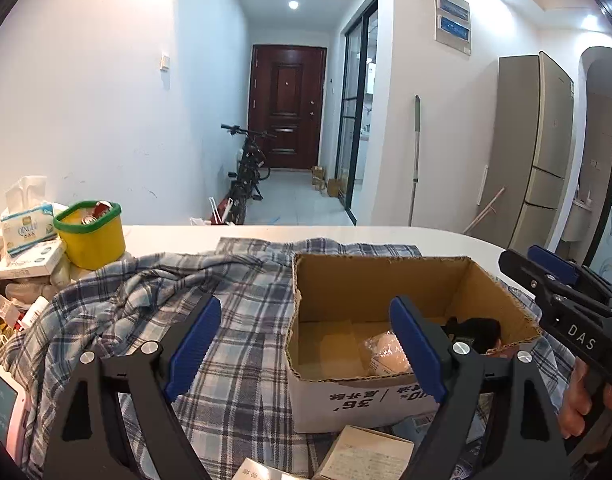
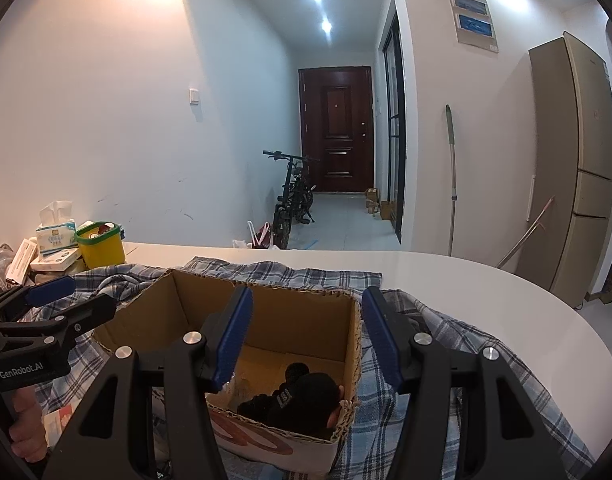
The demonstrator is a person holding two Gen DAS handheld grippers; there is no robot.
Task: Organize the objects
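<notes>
A yellow tub with a green rim point(image 1: 90, 233) is standing at the table's point(image 1: 386, 236) left end, holding cans, and beside it tissue packs point(image 1: 27, 226) and small cartons point(image 1: 29, 262) are piling up. A blue plaid shirt point(image 1: 233, 320) is lying rumpled across the white tabletop, and the open cardboard box point(image 1: 386, 280) is sitting on it. Inside the box a black cap-like item point(image 2: 301, 400) is resting against the right wall, next to a pale wrapped bundle point(image 1: 386, 354); what that bundle is stays unclear through the plastic. More small boxes point(image 1: 366, 452) are lying in front of the carton, close to the camera.

The left gripper point(image 1: 306, 344) is hovering over the shirt and the box's left wall, its blue pads point(image 1: 195, 344) spread wide and holding nothing. The right gripper point(image 2: 306, 340) is poised above the box's right half, tongs likewise parted and empty, straddling the right wall of the carton. Each gripper is showing at the edge of the other's view, with a hand point(image 1: 582, 396) wrapping the handle.
</notes>
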